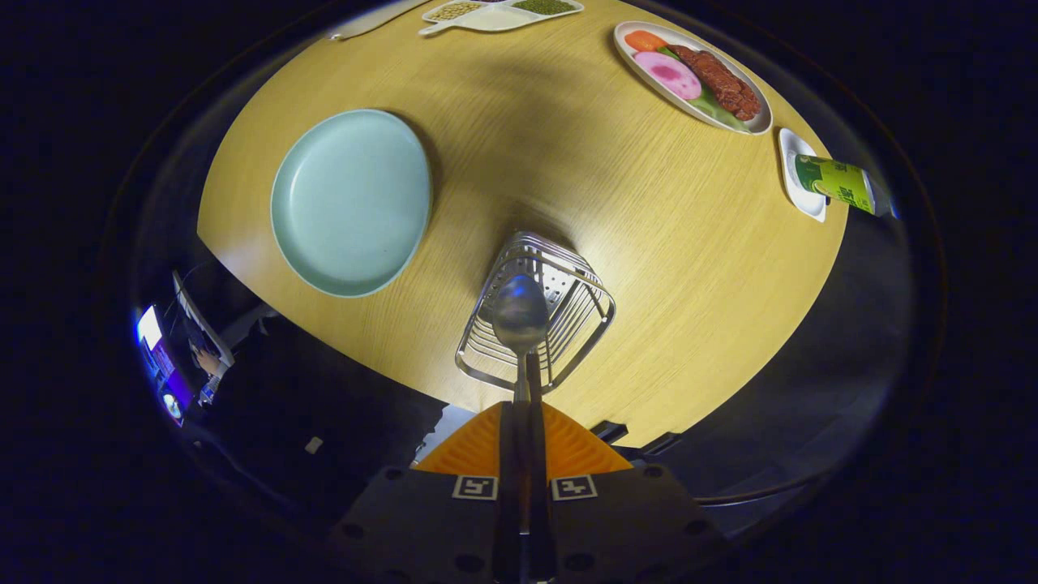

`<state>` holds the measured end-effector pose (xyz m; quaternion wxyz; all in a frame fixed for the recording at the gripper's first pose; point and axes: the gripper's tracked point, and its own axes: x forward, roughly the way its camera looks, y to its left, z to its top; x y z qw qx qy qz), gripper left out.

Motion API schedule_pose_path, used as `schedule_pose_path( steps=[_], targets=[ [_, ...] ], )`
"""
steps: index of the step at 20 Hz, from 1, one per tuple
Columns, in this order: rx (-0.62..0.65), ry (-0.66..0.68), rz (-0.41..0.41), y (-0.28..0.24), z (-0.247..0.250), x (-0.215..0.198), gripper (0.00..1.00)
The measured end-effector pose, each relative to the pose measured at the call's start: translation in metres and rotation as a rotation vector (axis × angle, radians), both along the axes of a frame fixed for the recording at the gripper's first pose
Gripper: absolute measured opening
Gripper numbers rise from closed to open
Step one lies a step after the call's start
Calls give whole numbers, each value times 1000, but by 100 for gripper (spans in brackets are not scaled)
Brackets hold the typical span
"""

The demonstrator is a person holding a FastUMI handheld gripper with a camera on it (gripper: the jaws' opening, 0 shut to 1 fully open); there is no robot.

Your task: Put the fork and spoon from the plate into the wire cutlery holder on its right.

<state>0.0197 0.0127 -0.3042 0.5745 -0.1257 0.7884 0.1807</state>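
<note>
Right above the wire cutlery holder [537, 312], the gripper [524, 438] is clenched on the spoon [520, 316], bowl pointing down so it'll drop straight in.

The round wooden table [568, 162] carries a pale blue plate [350, 203] on the left and a wire holder [568, 324] at the near edge, to the plate's right. Far right sits an oval dish of food [692, 77], with a small white dish [799, 174] nearer beside it. At the far edge lies a divided tray [499, 15].
</note>
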Motion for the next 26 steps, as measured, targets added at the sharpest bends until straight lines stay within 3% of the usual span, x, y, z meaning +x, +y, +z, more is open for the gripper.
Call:
schedule_pose_path(
  steps=[4, 5, 6, 10, 11, 12, 13, 17, 23, 26],
  targets=[
    [10, -47, -43, -3, -2, 11, 17],
    [22, -65, -49, -1, -1, 13, 24],
    [38, -86, -55, -1, 1, 14, 43],
    [120, -203, -122, 1, 14, 15, 79],
    [143, -252, -150, 2, 20, 17, 82],
    [166, -311, -180, 2, 26, 21, 95],
    [169, -393, -205, -3, 32, 28, 100],
    [186, -773, -301, -24, 78, 54, 98],
    [241, -1244, -537, -60, 163, 59, 99],
    [266, -1418, -560, -69, 211, 45, 99]
  ],
)
